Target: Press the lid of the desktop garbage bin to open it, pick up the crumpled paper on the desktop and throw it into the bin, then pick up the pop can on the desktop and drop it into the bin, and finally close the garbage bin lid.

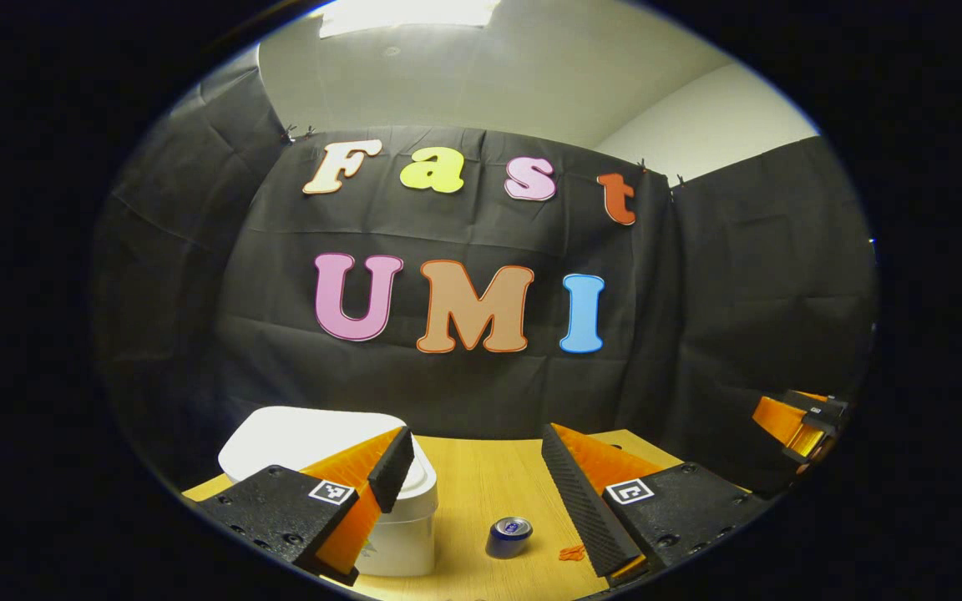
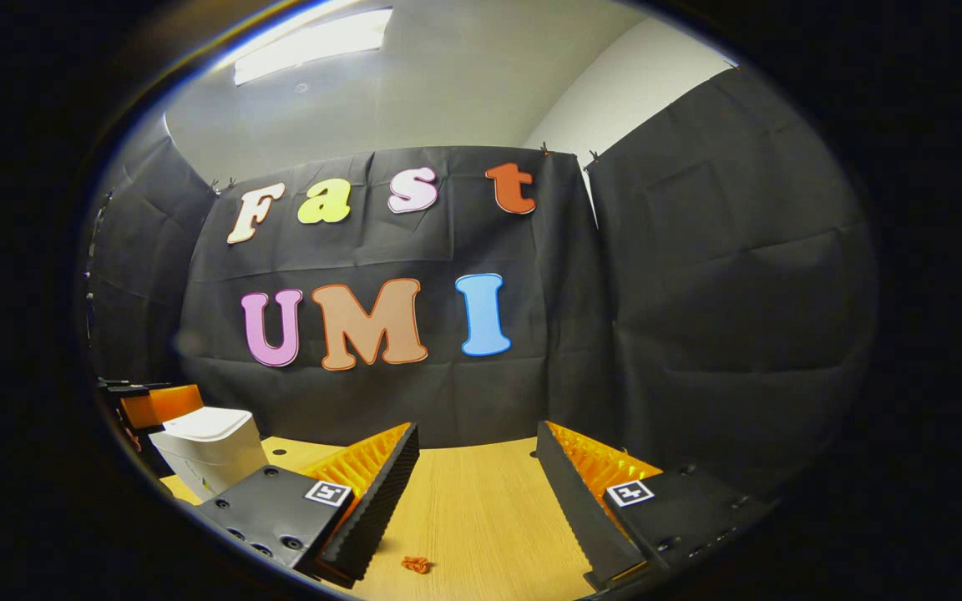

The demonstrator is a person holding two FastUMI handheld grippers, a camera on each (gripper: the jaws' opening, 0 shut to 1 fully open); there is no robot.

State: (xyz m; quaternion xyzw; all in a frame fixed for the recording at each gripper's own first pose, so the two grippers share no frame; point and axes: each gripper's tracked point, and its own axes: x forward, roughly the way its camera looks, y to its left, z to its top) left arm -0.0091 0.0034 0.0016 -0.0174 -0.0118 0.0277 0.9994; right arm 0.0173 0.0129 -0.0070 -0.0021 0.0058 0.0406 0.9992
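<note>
Hovering above a light wooden table [image 1: 481,484], two hand-held grippers face a black cloth wall. Each one's fingers stand well apart and hold nothing.

In the left gripper view, the left gripper [image 1: 477,492] looks down the table. A white garbage bin [image 1: 314,438] stands toward the table's left edge, just behind and partly hidden by that gripper's left finger [image 1: 389,472]. Its lid looks flat and closed, so nothing can be said of what is inside. A pop can [image 1: 508,537] lies on its side on the bare wood between the two fingers, close in front of them, its round end turned toward the camera and its long axis running roughly away toward the far edge. Just beside it, against the right finger, lies a small orange scrap [image 1: 571,552]. The other gripper sits far off toward the table's right edge.

In the right gripper view, the right gripper [image 2: 477,492] points at bare wood, with the same orange scrap [image 2: 417,564] near its left finger. The bin [image 2: 210,451] is well apart, toward the left edge, with the other gripper just behind it.

Crumpled white paper cannot be made out. Judging by position, the lid press comes first, and the left gripper is far nearer; the lid lies slightly left of and beyond its fingers.
</note>
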